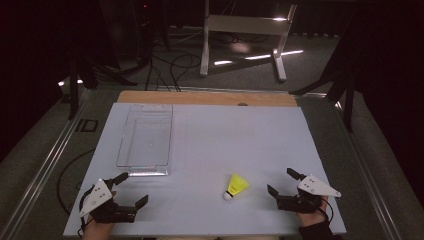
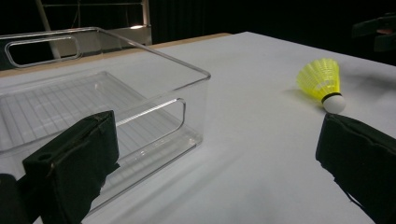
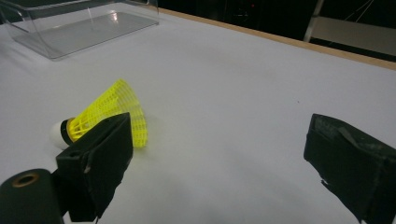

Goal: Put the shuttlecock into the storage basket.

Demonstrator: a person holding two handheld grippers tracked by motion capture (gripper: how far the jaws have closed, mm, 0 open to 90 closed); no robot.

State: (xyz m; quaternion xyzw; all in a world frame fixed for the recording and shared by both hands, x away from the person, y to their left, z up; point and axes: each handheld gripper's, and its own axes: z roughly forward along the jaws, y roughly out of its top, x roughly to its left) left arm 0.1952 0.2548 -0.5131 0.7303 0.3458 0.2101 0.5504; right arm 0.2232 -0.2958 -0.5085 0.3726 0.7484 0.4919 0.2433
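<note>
While both hands rest low, left claw (image 1: pixel 131 187) and right claw (image 1: pixel 281 182) gape—released—flanking the shuttlecock (image 1: pixel 236 186).

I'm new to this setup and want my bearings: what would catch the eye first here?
The bright yellow shuttlecock stands out, lying on its side on the white table near the front, closer to the right tongs. Next is the empty clear plastic bin on the left half, just beyond the left tongs. Both tongs are open and hold nothing.
</note>
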